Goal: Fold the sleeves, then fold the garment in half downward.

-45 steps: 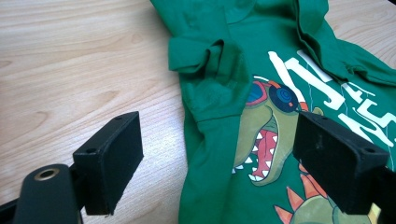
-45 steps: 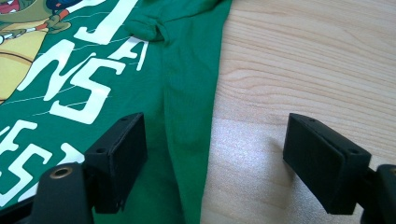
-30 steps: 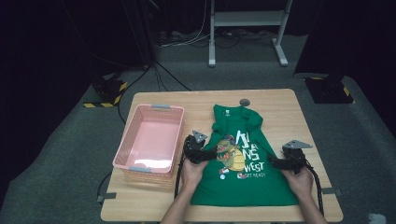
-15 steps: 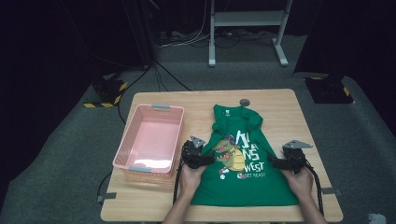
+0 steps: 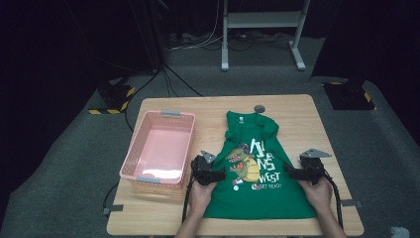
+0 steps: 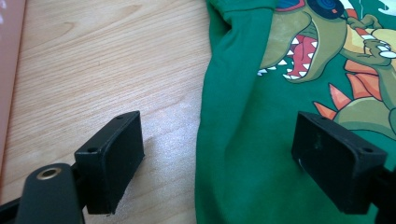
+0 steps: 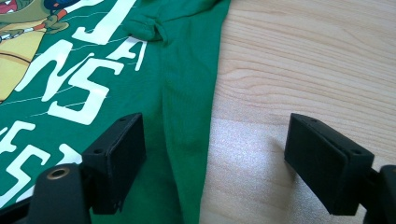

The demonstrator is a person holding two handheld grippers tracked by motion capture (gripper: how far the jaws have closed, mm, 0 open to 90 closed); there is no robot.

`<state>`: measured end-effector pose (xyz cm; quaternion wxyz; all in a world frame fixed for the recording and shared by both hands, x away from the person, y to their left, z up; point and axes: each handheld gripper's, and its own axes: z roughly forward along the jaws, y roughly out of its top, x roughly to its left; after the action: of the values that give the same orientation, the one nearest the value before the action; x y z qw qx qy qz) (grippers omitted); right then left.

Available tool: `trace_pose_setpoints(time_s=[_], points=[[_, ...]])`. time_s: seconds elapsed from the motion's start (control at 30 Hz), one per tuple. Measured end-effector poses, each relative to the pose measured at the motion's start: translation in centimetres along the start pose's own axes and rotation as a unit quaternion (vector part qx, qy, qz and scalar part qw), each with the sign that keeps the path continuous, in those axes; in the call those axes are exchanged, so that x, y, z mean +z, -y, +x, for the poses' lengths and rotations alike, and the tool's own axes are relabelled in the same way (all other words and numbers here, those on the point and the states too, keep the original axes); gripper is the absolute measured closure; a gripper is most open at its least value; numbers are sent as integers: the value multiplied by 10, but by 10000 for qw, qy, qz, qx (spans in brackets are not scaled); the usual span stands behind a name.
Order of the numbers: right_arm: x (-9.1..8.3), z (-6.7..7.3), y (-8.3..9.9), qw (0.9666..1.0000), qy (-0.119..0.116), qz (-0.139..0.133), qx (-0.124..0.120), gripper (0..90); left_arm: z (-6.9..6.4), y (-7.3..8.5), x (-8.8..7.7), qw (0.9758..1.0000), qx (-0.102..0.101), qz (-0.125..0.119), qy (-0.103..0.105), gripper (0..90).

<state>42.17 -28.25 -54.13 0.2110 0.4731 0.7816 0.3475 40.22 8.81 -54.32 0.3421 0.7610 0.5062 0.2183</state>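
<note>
A green T-shirt (image 5: 257, 191) with a dinosaur print and white lettering lies flat on the wooden table (image 5: 307, 124), collar toward the far side. My left gripper (image 5: 213, 174) hovers low at the shirt's left edge. In the left gripper view it (image 6: 217, 135) stands open, one jaw over bare wood and the other over the green cloth (image 6: 243, 154). My right gripper (image 5: 295, 173) is at the shirt's right edge. It (image 7: 212, 133) is open too, straddling the hem of the shirt (image 7: 182, 116), with nothing pinched.
A pink plastic basket (image 5: 161, 144) stands empty on the table's left side, close to my left hand. A small grey round object (image 5: 259, 108) lies beyond the collar. Cables and a metal stand (image 5: 260, 29) are on the floor behind the table.
My left gripper has sunk a little and come nearer the shirt's left edge. The right gripper and the shirt have not moved.
</note>
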Motion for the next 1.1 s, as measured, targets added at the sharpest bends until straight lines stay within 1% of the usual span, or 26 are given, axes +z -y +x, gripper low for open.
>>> trace_pose_setpoints(time_s=[0.3, 0.33, 0.4, 0.43, 0.5, 0.53, 0.57, 0.6, 0.67, 0.7, 0.73, 0.77, 0.8, 0.83, 0.9, 0.93, 1.0, 1.1], points=[[1, 0, 0, 10000, -10, -3, 6, 202, 0, 1, -1, 10000, -15, 19, 5, 150], [1, 0, -1, 10000, -4, 1, 14, 201, 0, 1, -1, 10000, -57, 15, 39, 147], [0, 0, -1, 10000, 21, 42, 35, 200, 2, -1, -2, 9994, -258, -11, 213, 148], [0, 0, -1, 10000, 26, 72, 38, 200, 2, -4, -1, 9991, -327, 14, 267, 150], [-1, 0, -2, 9999, 31, 132, 45, 186, 2, -8, 1, 9992, -303, 29, 250, 148], [-1, -1, -2, 9999, 24, 132, 35, 173, 3, -11, 2, 9991, -308, 0, 284, 148], [0, -1, -1, 9999, 24, 111, 32, 155, 3, -14, 1, 9988, -337, -102, 331, 149], [1, -1, 0, 10000, 40, 59, 34, 139, 3, -17, 0, 9987, -356, -130, 354, 153], [2, -3, -1, 10000, 42, 73, 34, 133, 4, -24, -2, 9982, -389, -200, 402, 153], [2, -3, -3, 9999, 51, 128, 25, 132, 4, -28, -3, 9979, -405, -255, 438, 153], [2, -4, -5, 9998, 66, 188, 56, 149, 4, -32, -4, 9976, -415, -280, 475, 157], [1, -5, -6, 9996, 41, 267, 78, 151, 5, -36, -3, 9975, -411, -303, 493, 157], [1, -5, -9, 9992, 32, 388, 87, 156, 6, -40, -3, 9973, -417, -333, 497, 158], [1, -6, -11, 9988, 20, 475, 131, 158, 7, -44, -2, 9972, -426, -330, 512, 164], [2, -7, -15, 9984, -32, 525, 194, 159, 11, -52, 3, 9968, -507, -323, 523, 161], [3, -7, -17, 9986, -21, 492, 205, 171, 12, -55, 5, 9969, -527, -314, 501, 162], [6, -6, -21, 9983, 9, 537, 240, 170, 15, -62, 11, 9963, -618, -294, 522, 163], [9, -5, -28, 9985, 22, 466, 284, 183, 18, -72, 21, 9961, -674, -219, 520, 164]])
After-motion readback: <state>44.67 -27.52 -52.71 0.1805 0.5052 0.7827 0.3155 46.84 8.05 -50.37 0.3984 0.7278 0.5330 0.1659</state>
